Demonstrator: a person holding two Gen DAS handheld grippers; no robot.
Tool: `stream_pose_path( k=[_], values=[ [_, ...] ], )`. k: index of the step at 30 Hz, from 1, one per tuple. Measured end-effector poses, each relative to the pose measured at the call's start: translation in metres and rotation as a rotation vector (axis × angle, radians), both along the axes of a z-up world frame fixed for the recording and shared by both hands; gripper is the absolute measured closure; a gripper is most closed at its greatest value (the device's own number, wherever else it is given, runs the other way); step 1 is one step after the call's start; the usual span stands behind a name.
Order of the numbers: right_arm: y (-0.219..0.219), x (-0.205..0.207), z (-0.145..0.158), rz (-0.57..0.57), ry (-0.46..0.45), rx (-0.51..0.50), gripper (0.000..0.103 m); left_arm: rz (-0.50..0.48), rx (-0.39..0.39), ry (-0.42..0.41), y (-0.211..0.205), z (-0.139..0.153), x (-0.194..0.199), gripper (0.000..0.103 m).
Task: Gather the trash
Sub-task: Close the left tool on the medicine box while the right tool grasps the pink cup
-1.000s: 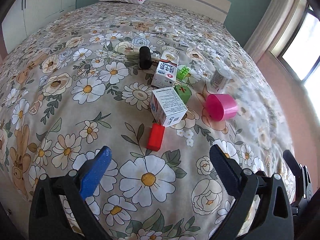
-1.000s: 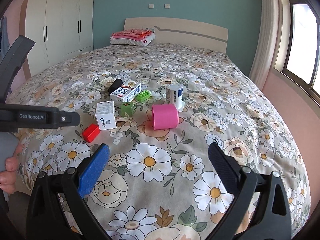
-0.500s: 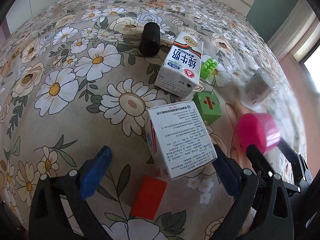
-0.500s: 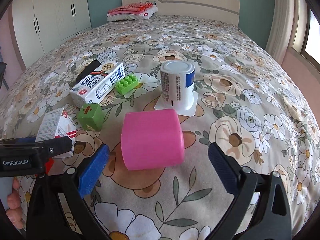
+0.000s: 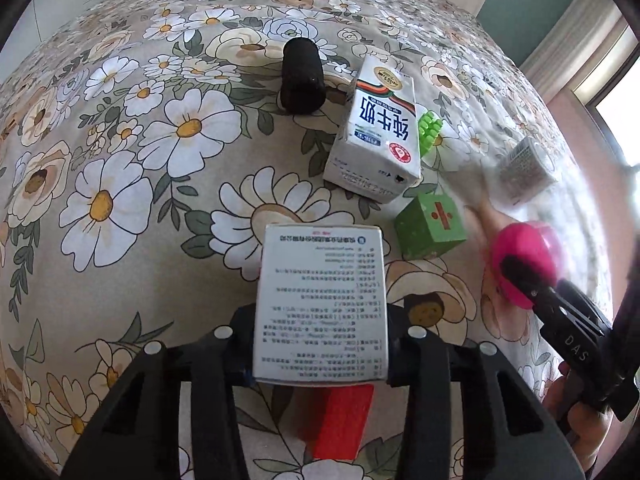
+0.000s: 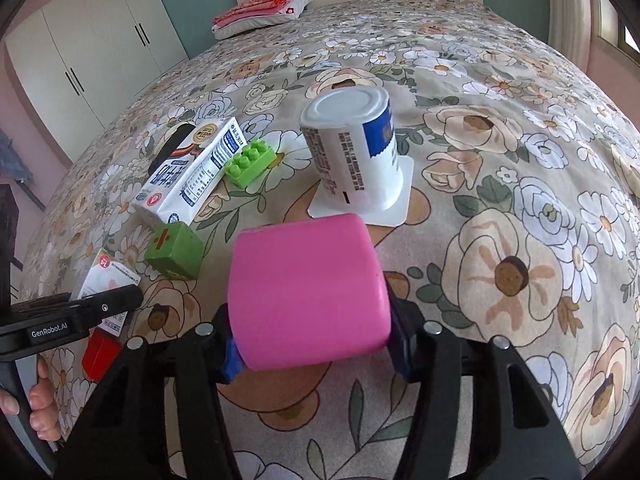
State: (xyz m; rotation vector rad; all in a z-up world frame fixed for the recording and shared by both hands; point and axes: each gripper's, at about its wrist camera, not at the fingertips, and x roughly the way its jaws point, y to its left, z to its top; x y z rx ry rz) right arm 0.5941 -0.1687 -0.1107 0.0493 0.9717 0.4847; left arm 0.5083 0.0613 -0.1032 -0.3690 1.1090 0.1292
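My left gripper [image 5: 320, 344] is shut on a small white printed box [image 5: 322, 304], held between its fingers just above the floral bedspread; the box also shows in the right wrist view [image 6: 106, 284]. My right gripper [image 6: 310, 344] is shut on a pink cup [image 6: 308, 288] lying on its side; the cup shows in the left wrist view [image 5: 524, 264]. A white milk carton [image 5: 378, 132] lies beyond the box. An upturned white and blue yogurt cup [image 6: 354, 148] stands beyond the pink cup.
On the bedspread lie a green cube with a red cross [image 5: 432, 226], a lime building brick [image 6: 250, 162], a red block [image 5: 340, 420] under the box, and a black cylinder [image 5: 301, 76]. A pillow [image 6: 262, 12] and wardrobe [image 6: 80, 56] stand far back.
Both grippers moved forward and down to the bed. The left closed on the white box. The right closed on the pink cup.
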Motion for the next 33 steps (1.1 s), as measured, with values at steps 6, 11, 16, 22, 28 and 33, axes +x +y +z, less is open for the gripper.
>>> stream_pose_path(
  k=[6, 11, 16, 22, 28, 33],
  values=[
    [-0.003, -0.032, 0.022, 0.023, -0.111, -0.017, 0.05, -0.029, 0.042, -0.039, 0.0, 0.017, -0.015, 0.058],
    [-0.001, -0.057, 0.048, 0.04, -0.187, -0.065, 0.058, -0.053, 0.079, -0.093, -0.001, 0.043, -0.035, 0.058],
    [0.006, -0.071, 0.058, 0.059, -0.154, -0.098, 0.097, -0.083, 0.092, -0.127, -0.005, 0.067, -0.055, 0.058],
    [0.01, -0.089, 0.068, 0.039, -0.148, -0.125, 0.098, -0.091, 0.108, -0.163, -0.004, 0.092, -0.08, 0.058],
    [0.017, -0.12, 0.097, 0.04, -0.209, -0.145, 0.098, -0.111, 0.106, -0.182, 0.0, 0.112, -0.105, 0.058],
    [0.019, -0.147, 0.134, 0.031, -0.263, -0.149, 0.098, -0.118, 0.1, -0.222, 0.003, 0.14, -0.131, 0.058]
  ],
)
